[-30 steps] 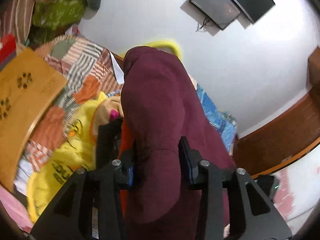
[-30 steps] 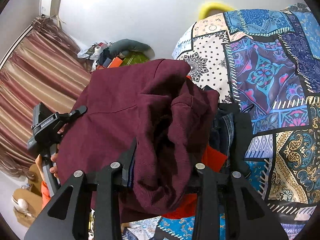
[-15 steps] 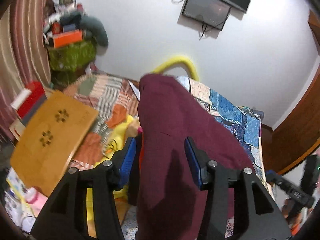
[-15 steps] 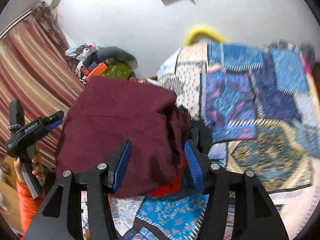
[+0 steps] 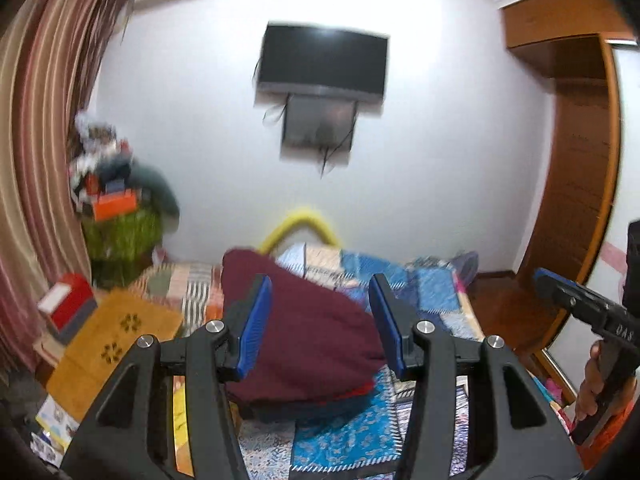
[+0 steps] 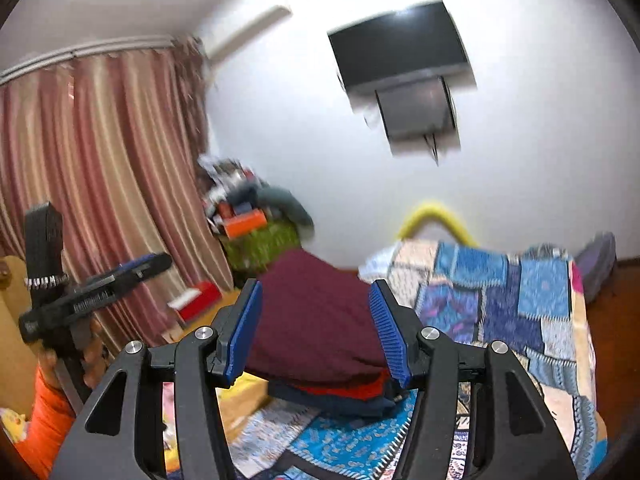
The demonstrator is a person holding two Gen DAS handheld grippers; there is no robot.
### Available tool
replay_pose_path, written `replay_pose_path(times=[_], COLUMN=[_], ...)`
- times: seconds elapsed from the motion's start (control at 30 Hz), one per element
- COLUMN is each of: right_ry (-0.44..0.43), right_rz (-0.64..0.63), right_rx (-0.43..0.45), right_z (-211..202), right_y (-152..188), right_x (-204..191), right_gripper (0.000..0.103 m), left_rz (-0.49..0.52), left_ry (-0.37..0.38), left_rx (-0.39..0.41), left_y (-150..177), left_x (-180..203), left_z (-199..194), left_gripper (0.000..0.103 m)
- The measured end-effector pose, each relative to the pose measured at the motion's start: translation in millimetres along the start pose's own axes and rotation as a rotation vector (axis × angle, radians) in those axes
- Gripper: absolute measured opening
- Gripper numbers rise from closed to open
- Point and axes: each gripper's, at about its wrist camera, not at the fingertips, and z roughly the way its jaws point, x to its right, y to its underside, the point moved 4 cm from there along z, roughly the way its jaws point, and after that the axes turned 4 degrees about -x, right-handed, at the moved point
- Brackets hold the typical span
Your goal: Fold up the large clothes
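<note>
A folded maroon garment (image 5: 312, 332) lies on top of a stack of folded clothes on the bed; it also shows in the right wrist view (image 6: 316, 324), with orange and dark blue layers (image 6: 340, 396) under it. My left gripper (image 5: 322, 322) is open and empty, held back from and above the stack. My right gripper (image 6: 316, 328) is open and empty too, likewise pulled back. The right gripper shows at the left wrist view's right edge (image 5: 580, 312), and the left gripper at the right wrist view's left (image 6: 92, 292).
The bed has a blue patchwork cover (image 6: 520, 308). A wooden lap table (image 5: 108, 340) and a red box (image 5: 66, 300) lie at the left. Striped curtains (image 6: 100, 184), a cluttered green pile (image 5: 120, 220), a wall TV (image 5: 324, 64) and a wooden wardrobe (image 5: 576, 180) surround the bed.
Both grippers opened and let go of the maroon garment, then drew back and tilted up. The garment now rests on the stack.
</note>
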Motion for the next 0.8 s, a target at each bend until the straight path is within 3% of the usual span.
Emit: replay_pose_path(times=[0.17, 0.37, 0.43, 0.6, 0.8], right_ry=[0.006, 0.019, 0.051, 0.16, 0.214], right_rz=[-0.058, -0.142, -0.15, -0.201, -0.193], right_rx=[0.123, 0.168, 0.185, 0.23, 0.218], right_z=[-56, -82, -86, -82, -77], right_y=[10, 35, 41, 48, 48], right_x=[-34, -64, -70, -74, -75], right_gripper=[0.053, 0.055, 0.07, 0.089, 0.097], left_rz=[0.054, 0.074, 0.046, -0.016, -0.076], left_ry=[-0.014, -0.088, -0.084, -0.089, -0.091], left_rx=[0.14, 0.229, 0.233, 0.239, 0.234], left_y=[23, 59, 67, 82, 91], left_x=[40, 60, 60, 53, 46], left_z=[-70, -110, -117, -127, -130], left_gripper=[0.05, 0.05, 0.052, 0.07, 0.082])
